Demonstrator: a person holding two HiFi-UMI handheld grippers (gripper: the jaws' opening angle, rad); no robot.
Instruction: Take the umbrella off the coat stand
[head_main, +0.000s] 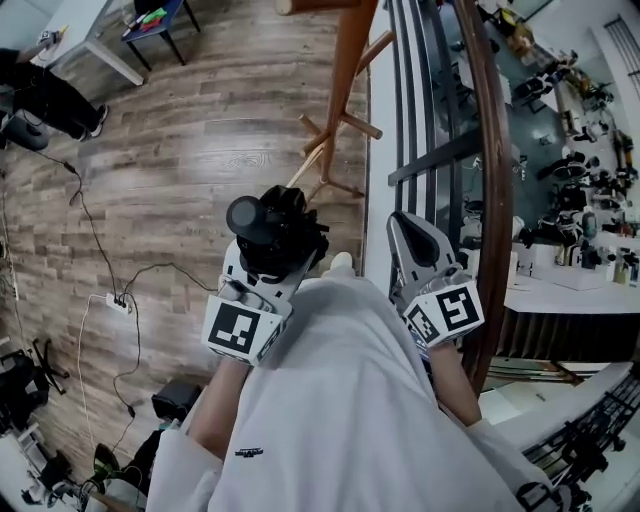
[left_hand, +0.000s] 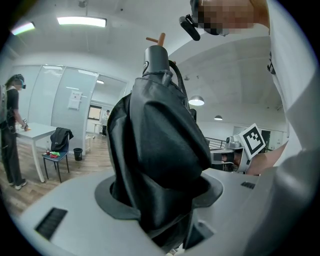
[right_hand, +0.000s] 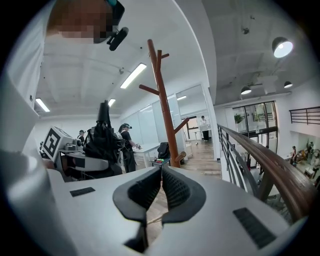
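On the near side of the coat stand (right_hand: 162, 95), closest to the person, the left gripper (left_hand: 161, 197) is clamping the folded black umbrella (left_hand: 159, 145) at a middling spread. Its pads are pressing into the bunched fabric low on the bundle, so the bulk and the rounded end are rising upright above the jaws. Gripping the body this way is, I judge, keeping the loose cloth from flopping open. The umbrella is hanging on no peg: it is sitting wholly in that gripper, apart from the stand and left of its post in the right gripper view, so the lifting-off is looking done. Beside it, also short of the stand, the right gripper (right_hand: 161, 190) is riding along with its jaws pressed together on nothing, probably staying out of the way because one grip is sufficing. Beyond both, the stand is rising from the wooden floor (head_main: 200, 120) with nothing showing on its visible pegs, which are angling upward to keep hung things from sliding off. To the stand's right a wooden-topped railing (right_hand: 270, 162) is running past. Behind the stand, farther off, a person (right_hand: 125, 145) is working at a white table (left_hand: 37, 131).
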